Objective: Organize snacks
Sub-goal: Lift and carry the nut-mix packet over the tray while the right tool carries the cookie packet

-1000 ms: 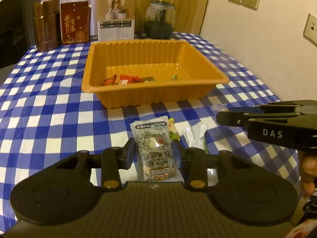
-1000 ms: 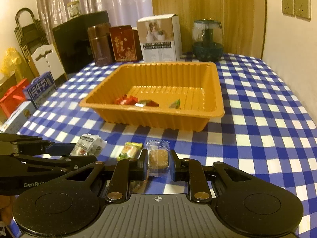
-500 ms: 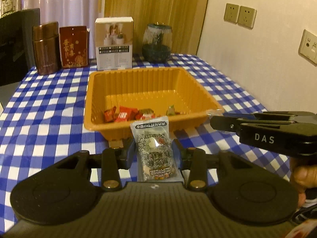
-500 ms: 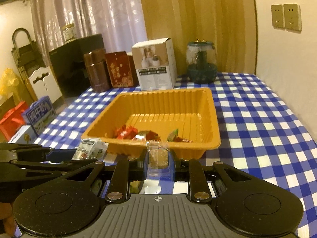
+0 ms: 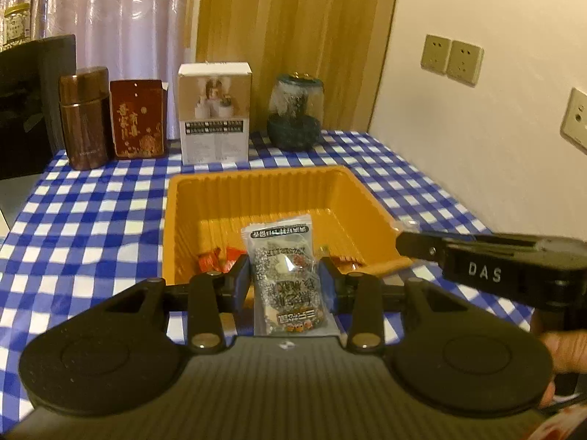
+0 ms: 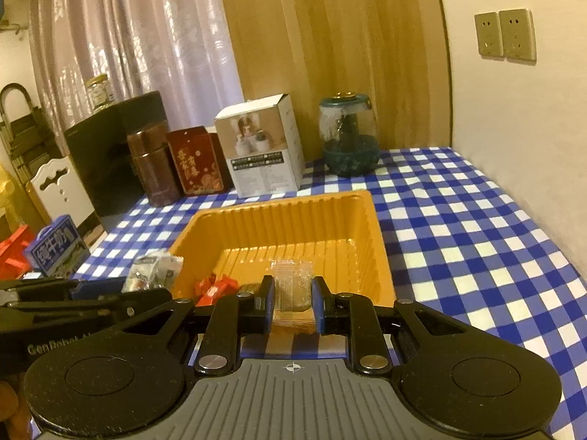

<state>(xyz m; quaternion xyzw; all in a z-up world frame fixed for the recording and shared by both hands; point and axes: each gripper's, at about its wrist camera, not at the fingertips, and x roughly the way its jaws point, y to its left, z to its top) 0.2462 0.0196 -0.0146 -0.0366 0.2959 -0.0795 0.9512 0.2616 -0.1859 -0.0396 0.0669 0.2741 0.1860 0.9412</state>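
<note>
1. Two views, left wrist first: the orange tray [image 5: 183, 227] sits on the blue checked tablecloth [image 5: 91, 220], with red-wrapped snacks [image 5: 220, 260] on its floor near the front wall.
2. My left gripper [image 5: 285, 278] is clamped narrowly on a speckled snack packet [image 5: 284, 275], which stands upright between the pads in front of the tray's near rim.
3. My right gripper [image 5: 403, 244] reaches in from the right edge, its tip over the tray's front right corner. Behind the tray stand a brown canister [image 5: 84, 117], a red tin [image 5: 137, 117], a white box [image 5: 214, 113] and a glass jar [image 5: 295, 112].
4. Right wrist view: the same tray [image 6: 378, 249] holds the red snacks [image 6: 214, 286]. My right gripper [image 6: 293, 302] is almost fully closed on a clear-wrapped biscuit [image 6: 292, 286] at the near rim.
5. My left gripper [image 6: 146, 286] shows at the left with its packet [image 6: 154, 269], beside the tray's left wall.
6. Since a second ago, both hands have risen and come closer to the tray; the grips are unchanged.
</note>
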